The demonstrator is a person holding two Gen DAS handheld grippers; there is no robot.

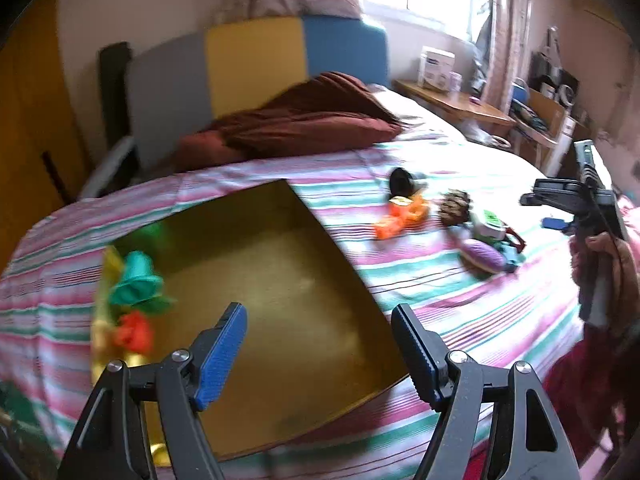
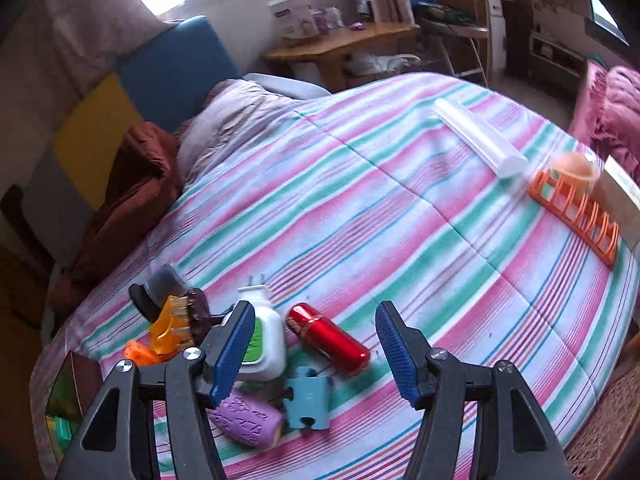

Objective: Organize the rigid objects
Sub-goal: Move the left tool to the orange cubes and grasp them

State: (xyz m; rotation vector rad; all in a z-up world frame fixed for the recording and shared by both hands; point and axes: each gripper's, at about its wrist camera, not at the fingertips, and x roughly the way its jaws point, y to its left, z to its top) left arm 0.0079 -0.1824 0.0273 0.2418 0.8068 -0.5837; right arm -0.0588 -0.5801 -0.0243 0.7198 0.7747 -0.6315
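Left tongs (image 1: 320, 350) spread, empty, hovering over open cardboard box (image 1: 280, 280) on bed (image 1: 460, 308). Few toys already inside, bunched at box's left wall: teal piece (image 1: 136, 280), red piece (image 1: 134, 332).

Right tongs (image 2: 316, 344) spread, empty, above loose pile on striped cover: white bottle (image 2: 260, 340), red cylinder (image 2: 328, 338), purple block (image 2: 246, 420), blue puzzle piece (image 2: 306, 404), orange clip (image 2: 172, 326).

Orange rack (image 2: 576, 216), white tube (image 2: 480, 140) near bed's far edge.

Judgement: early stage, most items unsorted.
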